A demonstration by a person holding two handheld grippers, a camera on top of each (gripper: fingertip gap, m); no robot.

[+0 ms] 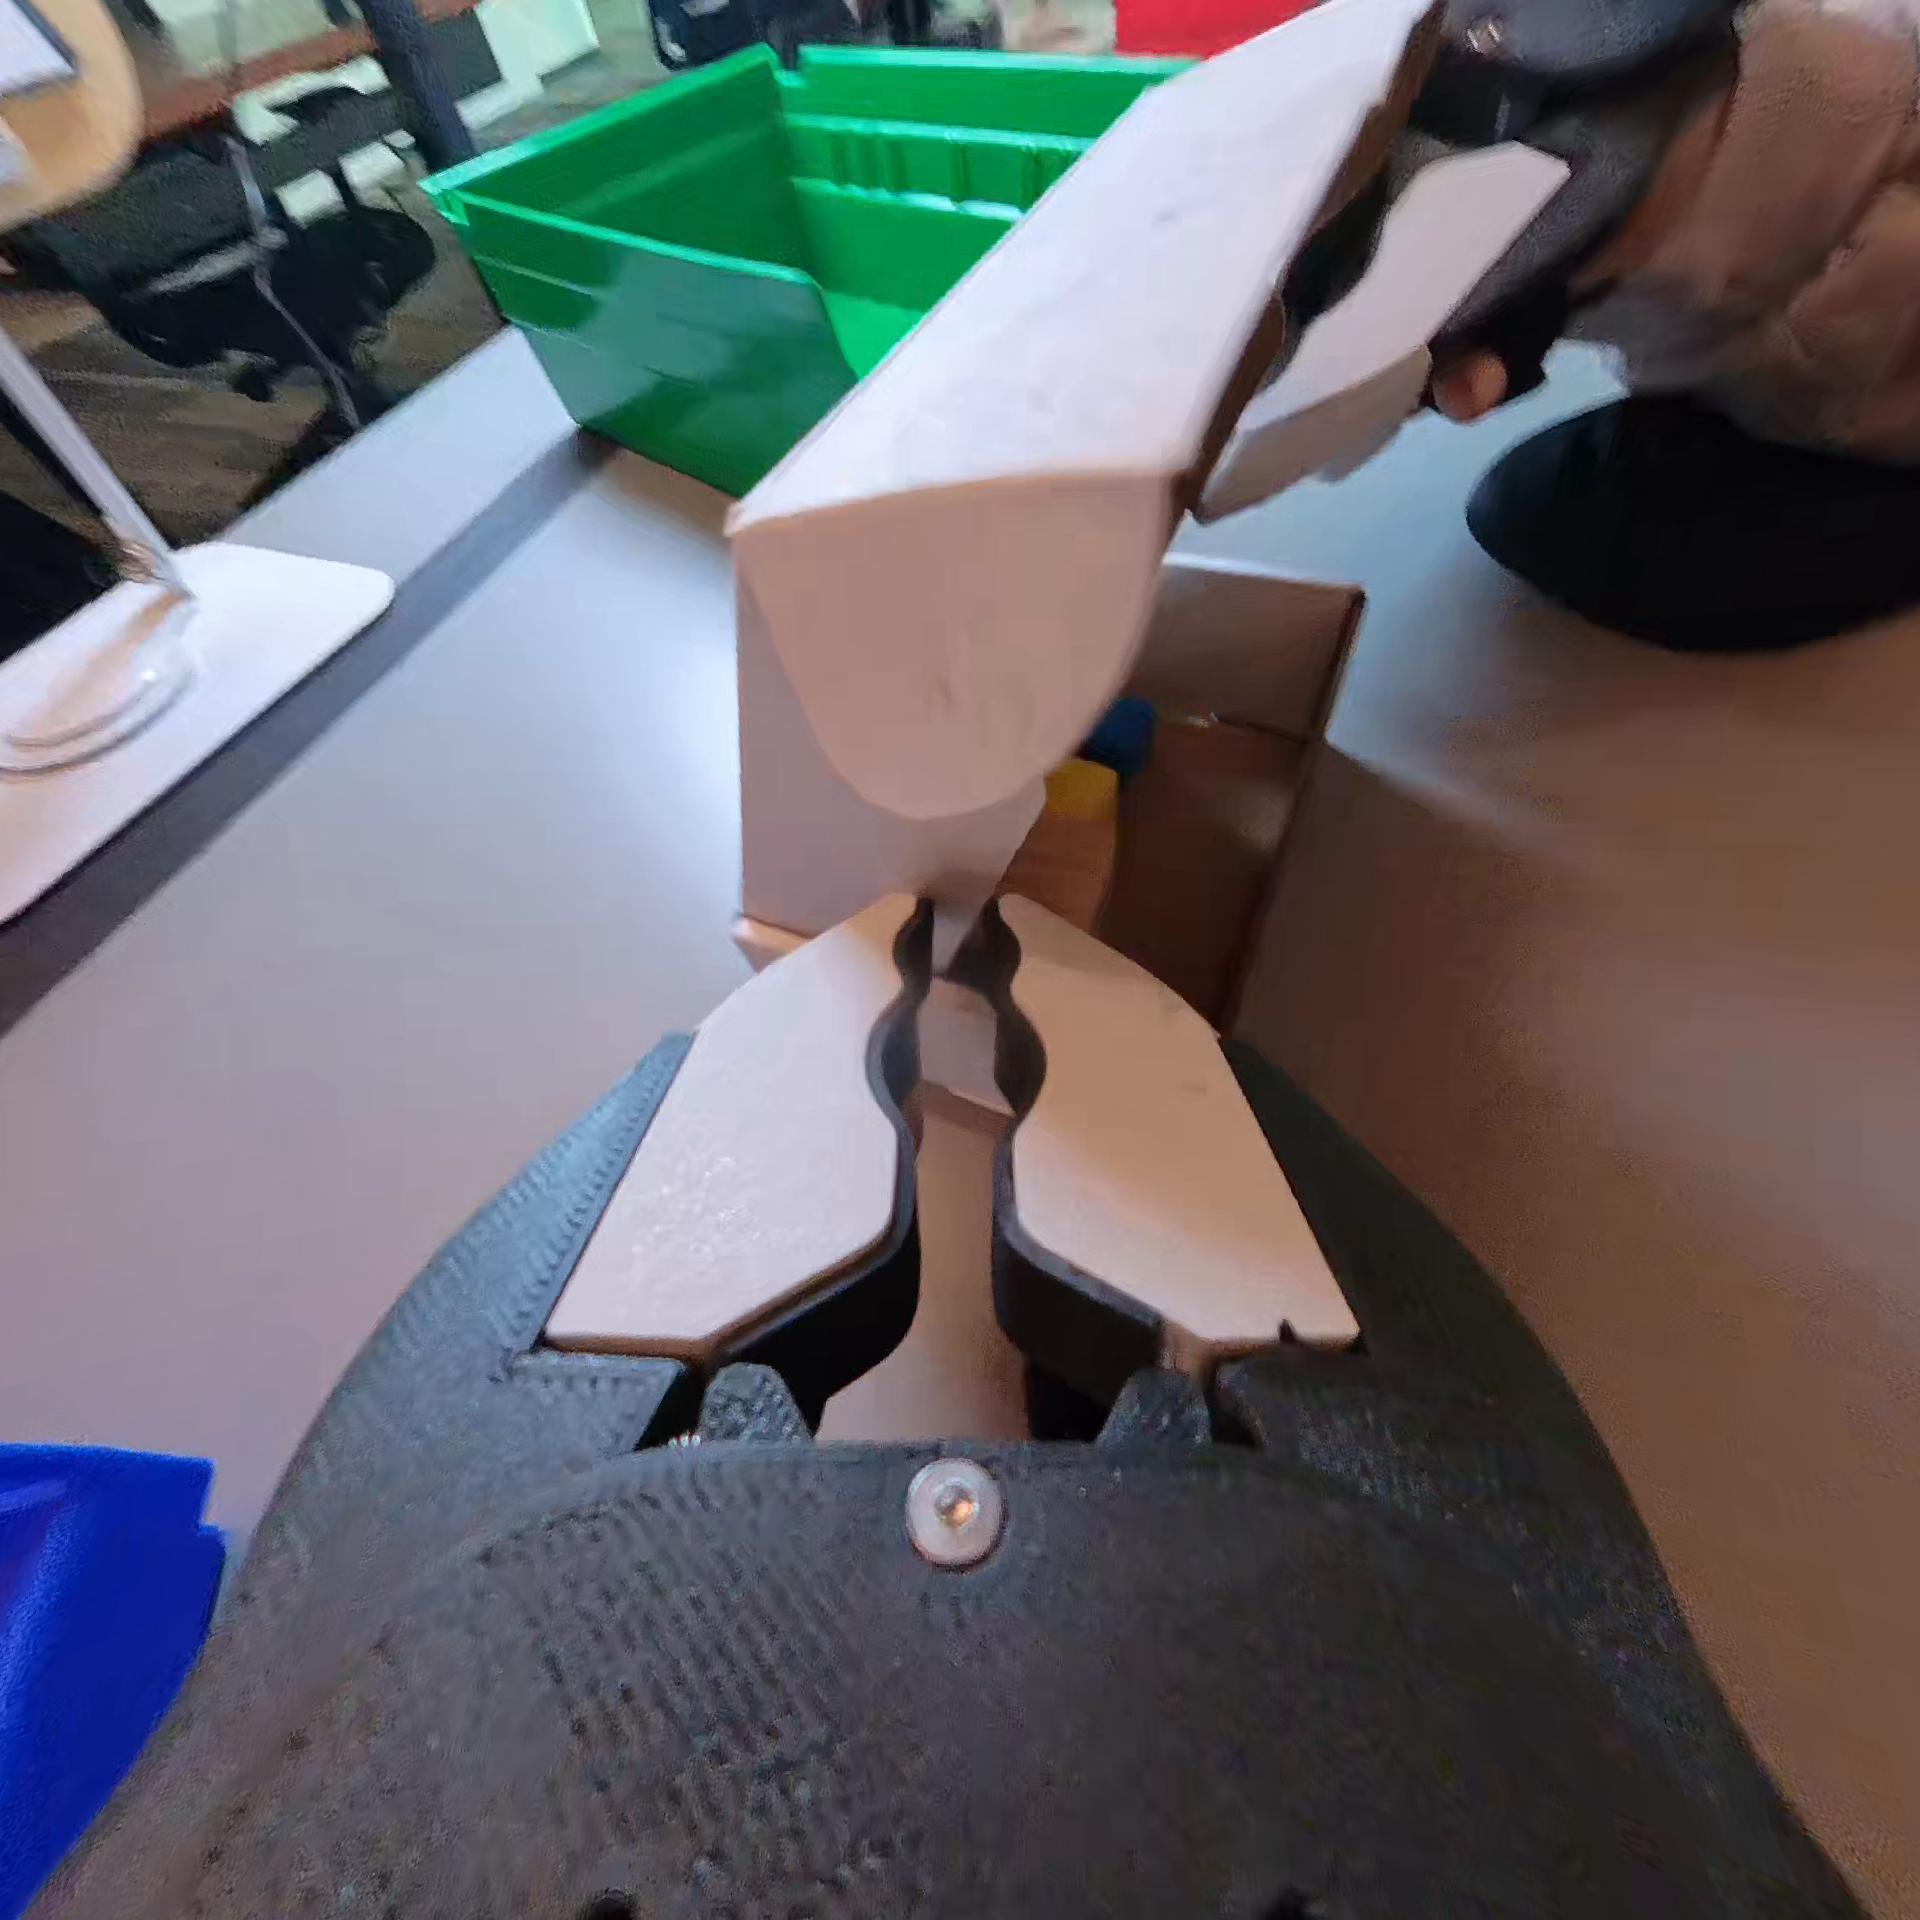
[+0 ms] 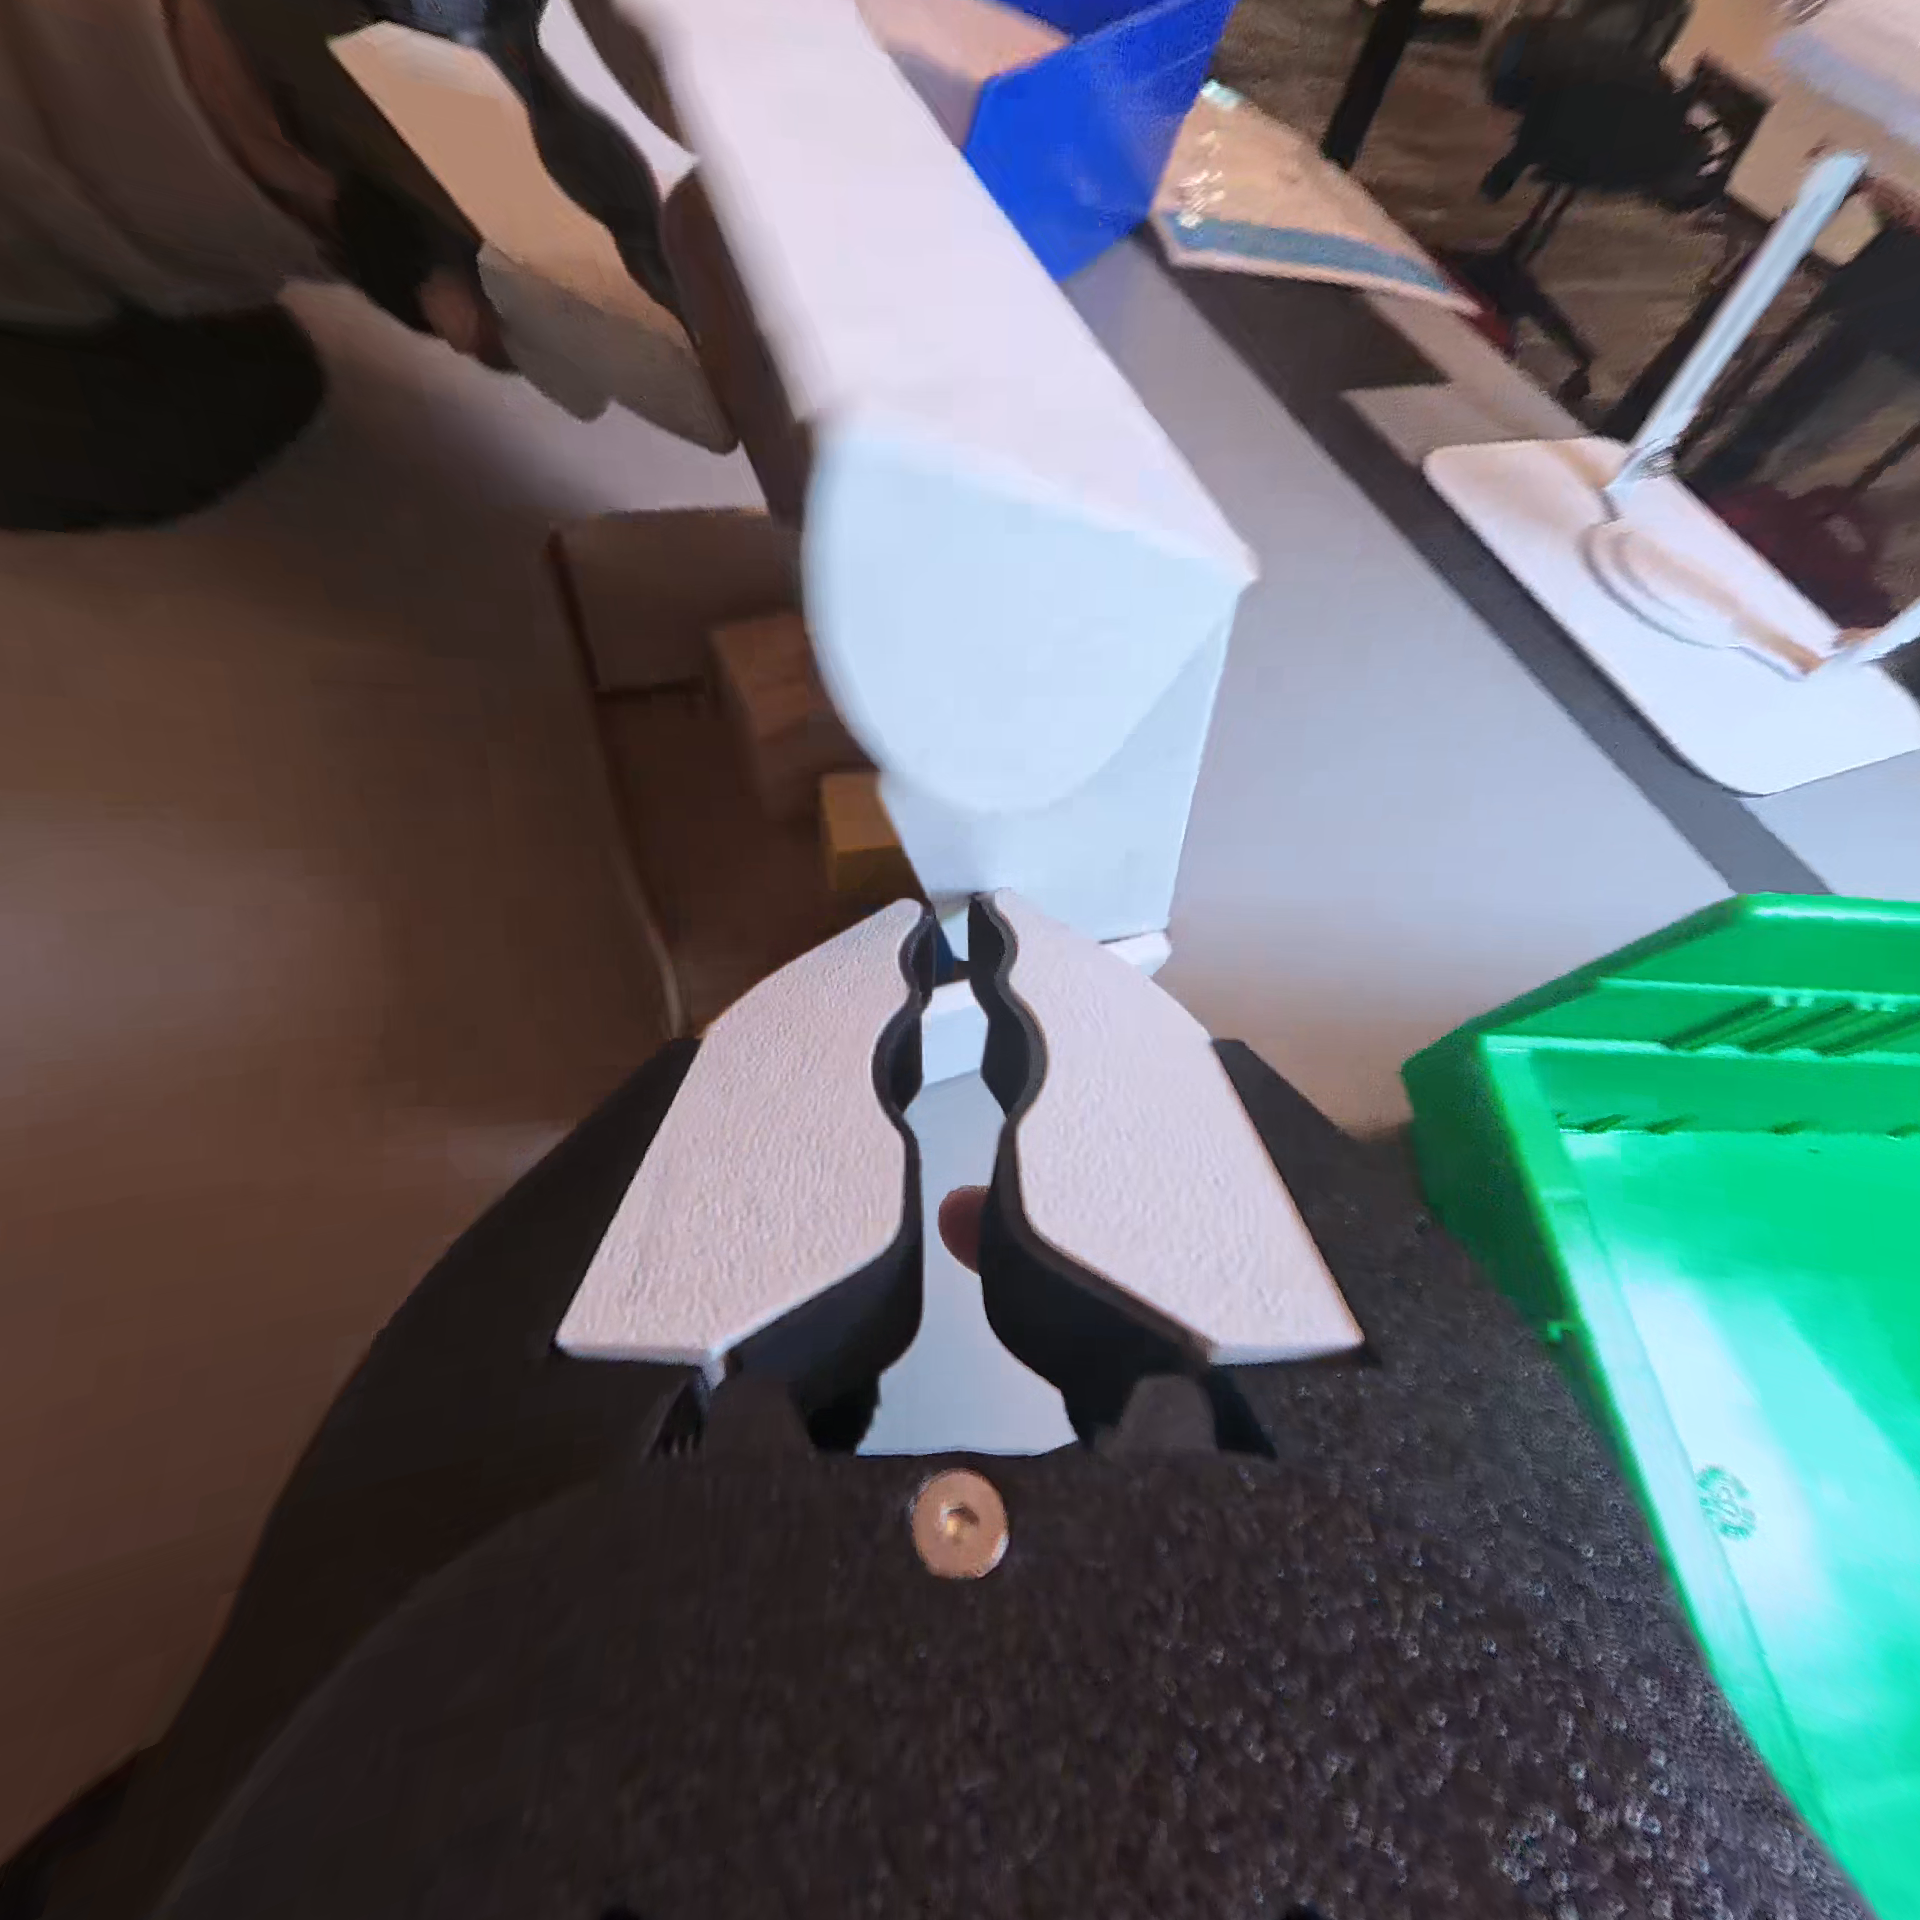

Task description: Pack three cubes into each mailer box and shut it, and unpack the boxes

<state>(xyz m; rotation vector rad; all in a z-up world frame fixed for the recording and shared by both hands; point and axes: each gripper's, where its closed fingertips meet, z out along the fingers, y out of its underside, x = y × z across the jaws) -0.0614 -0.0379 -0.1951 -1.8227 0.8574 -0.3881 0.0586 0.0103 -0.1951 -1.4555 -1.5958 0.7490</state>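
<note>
Inside, mailer box (image 1: 831, 831) lid raised, yellow cube (image 1: 1081, 792), both tools (image 1: 956, 920) (image 2: 951, 920) pinching lid flaps.

We saw a green plastic bin (image 1: 665, 312) on the grey table (image 1: 416, 987), a blue bin (image 2: 1081, 135) at the far side, and a white flat stand base (image 2: 1662, 644) with a slanted post. A flat printed packet (image 2: 1299, 229) lay beside the blue bin. Office chairs (image 1: 260, 270) stood behind, blurred.

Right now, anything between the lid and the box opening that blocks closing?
Nothing visible. The lid hangs raised over the mailer box, left gripper and right gripper pinching its end flaps; yellow cube and blue cube seem below the rim.
</note>
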